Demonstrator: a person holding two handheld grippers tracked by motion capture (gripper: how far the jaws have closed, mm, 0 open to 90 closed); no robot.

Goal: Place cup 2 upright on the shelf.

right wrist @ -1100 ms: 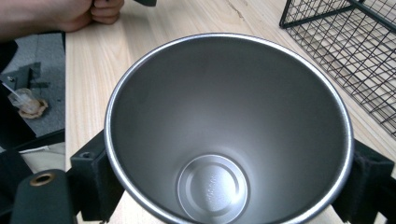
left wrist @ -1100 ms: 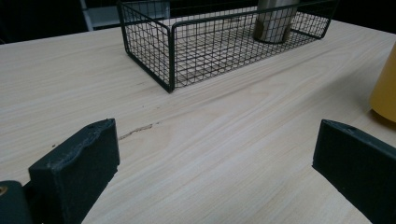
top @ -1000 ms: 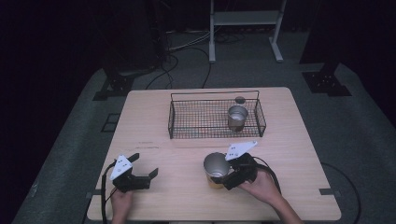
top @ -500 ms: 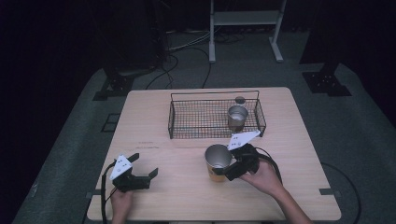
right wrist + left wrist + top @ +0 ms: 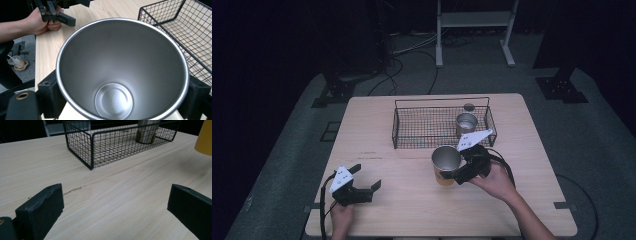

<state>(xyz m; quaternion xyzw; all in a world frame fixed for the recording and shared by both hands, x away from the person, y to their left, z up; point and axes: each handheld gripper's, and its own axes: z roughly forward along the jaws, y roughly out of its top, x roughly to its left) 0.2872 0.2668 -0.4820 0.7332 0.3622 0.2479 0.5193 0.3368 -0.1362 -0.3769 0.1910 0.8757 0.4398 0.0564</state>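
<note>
A yellow cup point(image 5: 446, 165) with a steel inside hangs just above the table, in front of the wire basket point(image 5: 412, 142). My right gripper point(image 5: 453, 172) is shut on it. In the right gripper view the cup's open mouth point(image 5: 120, 75) sits between the two black pads point(image 5: 50, 91), which press on its sides. At the front left my left gripper point(image 5: 368, 176) rests low on the table, open, with bare wood between its jaws point(image 5: 115, 202). The yellow cup's point(image 5: 205, 137) lower part shows at the upper right of the left gripper view.
The black wire basket point(image 5: 80, 142) stands at the table's middle back with a steel cup point(image 5: 466, 122) upright in its right end. A small dark disc point(image 5: 469, 107) lies behind the basket. The other hand and its gripper point(image 5: 57, 12) show far off in the right gripper view.
My right gripper has lifted the yellow cup and carried it a little toward the basket. The left gripper has stayed where it was.
</note>
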